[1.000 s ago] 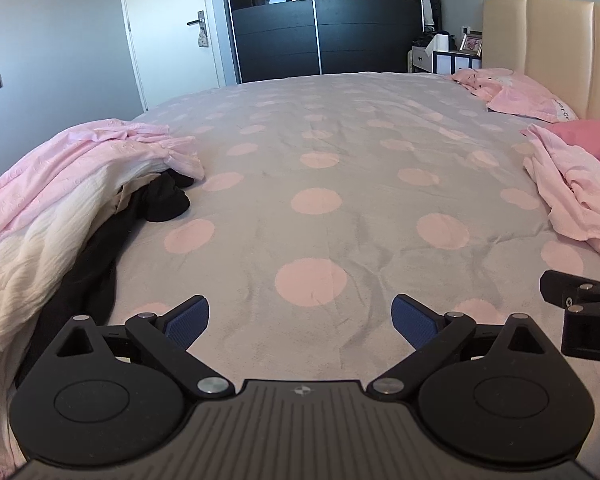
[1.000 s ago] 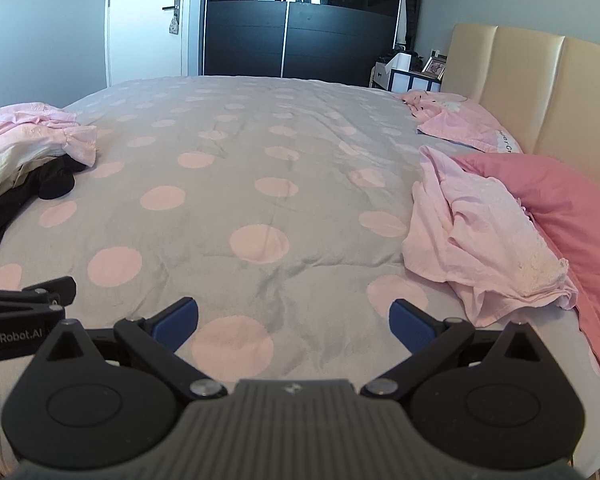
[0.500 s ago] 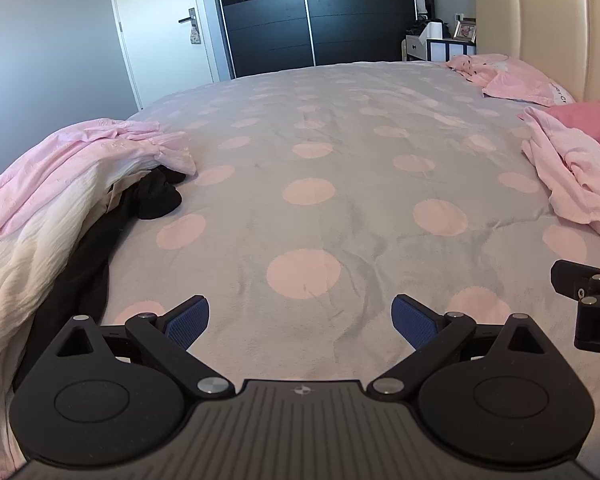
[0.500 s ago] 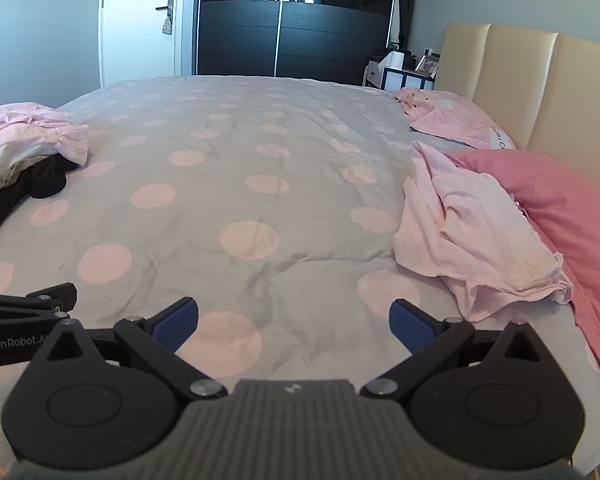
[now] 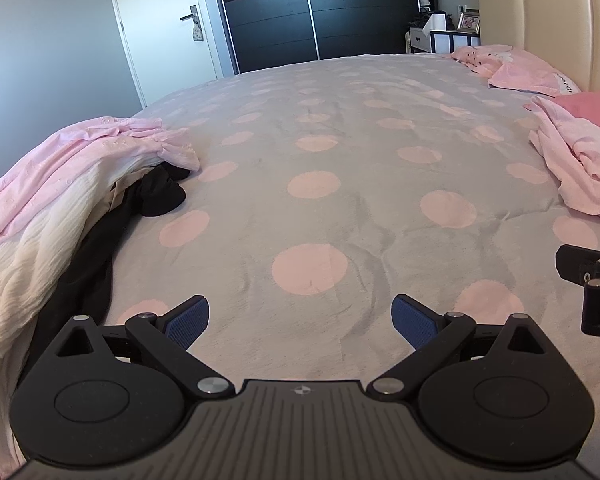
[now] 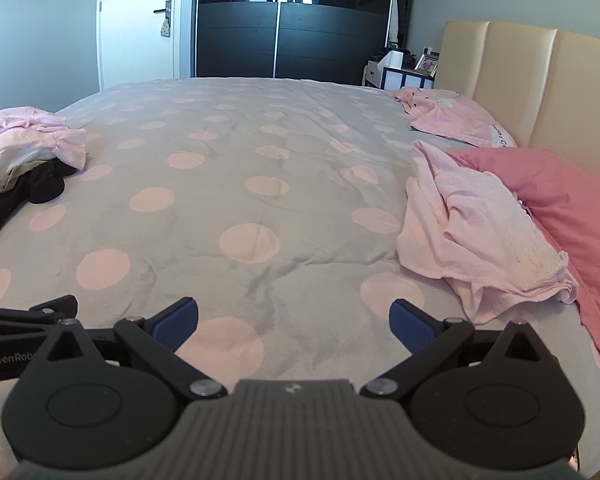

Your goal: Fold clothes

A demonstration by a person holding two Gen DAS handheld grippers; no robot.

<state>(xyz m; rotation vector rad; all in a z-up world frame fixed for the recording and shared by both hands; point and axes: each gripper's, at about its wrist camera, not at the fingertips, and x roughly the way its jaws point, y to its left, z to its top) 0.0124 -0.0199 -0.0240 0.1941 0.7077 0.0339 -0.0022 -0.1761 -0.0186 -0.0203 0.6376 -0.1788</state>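
**We have not picked up any clothes yet**

Our left gripper (image 5: 300, 318) and right gripper (image 6: 293, 320) are both wide open and hold nothing. They hang over the bed (image 5: 340, 152). A messy pile (image 5: 60, 184) lies at the left. A pink top (image 6: 472, 236) lies crumpled at the right. We think all the folding is left.

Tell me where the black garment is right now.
The black garment lies at the bed's left edge in both wrist views, tucked under the pink and cream clothes pile, its bunched end poking onto the dotted duvet.
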